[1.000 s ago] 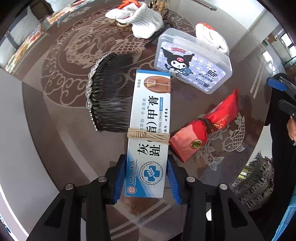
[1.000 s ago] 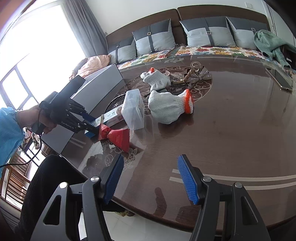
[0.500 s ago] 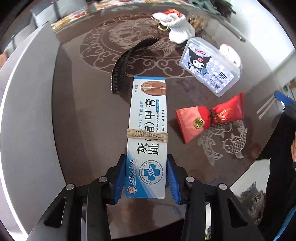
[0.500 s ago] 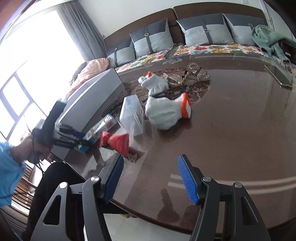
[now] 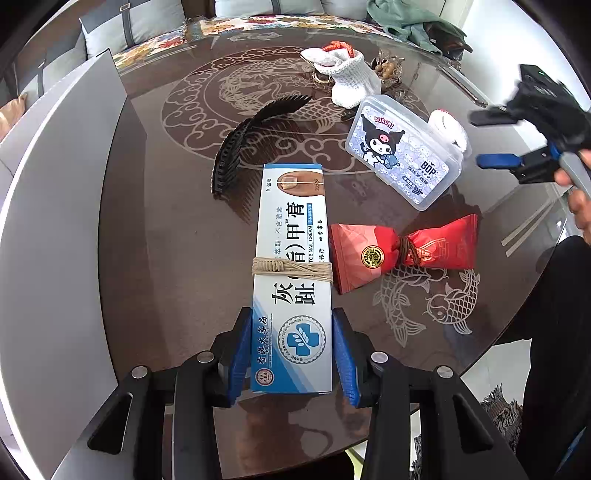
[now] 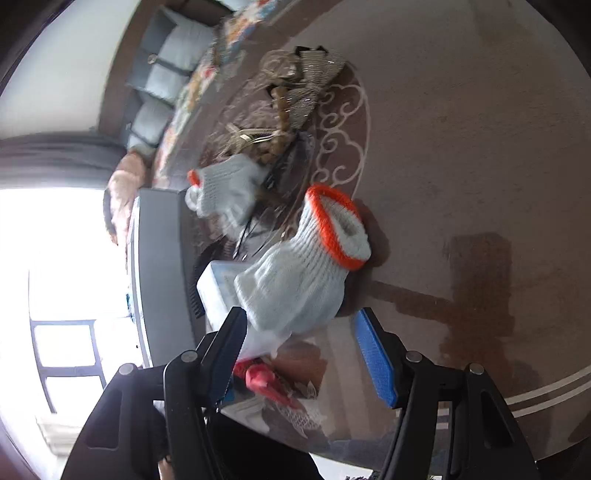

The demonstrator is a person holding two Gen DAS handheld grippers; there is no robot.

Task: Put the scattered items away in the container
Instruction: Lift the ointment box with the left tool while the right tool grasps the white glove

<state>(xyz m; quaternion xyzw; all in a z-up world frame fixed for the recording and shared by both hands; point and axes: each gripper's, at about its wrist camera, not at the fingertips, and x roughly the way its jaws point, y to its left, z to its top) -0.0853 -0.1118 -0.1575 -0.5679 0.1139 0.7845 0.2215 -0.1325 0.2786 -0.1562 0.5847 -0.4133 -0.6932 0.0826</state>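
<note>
My left gripper [image 5: 293,354] is shut on a blue and white nail cream box [image 5: 293,266] bound with twine, held above the table. Below it lie a black comb [image 5: 251,140], a red pouch [image 5: 399,251], a clear Kuromi box [image 5: 404,151] and a white glove [image 5: 351,75]. My right gripper [image 6: 303,354] is open and empty, rolled sideways, just above a white glove with an orange cuff [image 6: 303,273]. It also shows in the left wrist view [image 5: 517,147] at the right. The grey container [image 5: 55,206] stands at the left, and shows in the right wrist view [image 6: 159,266].
The table is dark glass with a dragon pattern [image 5: 236,92]. A second white glove [image 6: 225,188], keys and beads [image 6: 273,122] lie further back. A sofa with cushions [image 5: 133,22] stands behind the table. A person's dark-clothed leg [image 5: 554,332] is at the table's right edge.
My left gripper has risen higher with the box. My right gripper has rolled sideways and moved in over the orange-cuffed glove.
</note>
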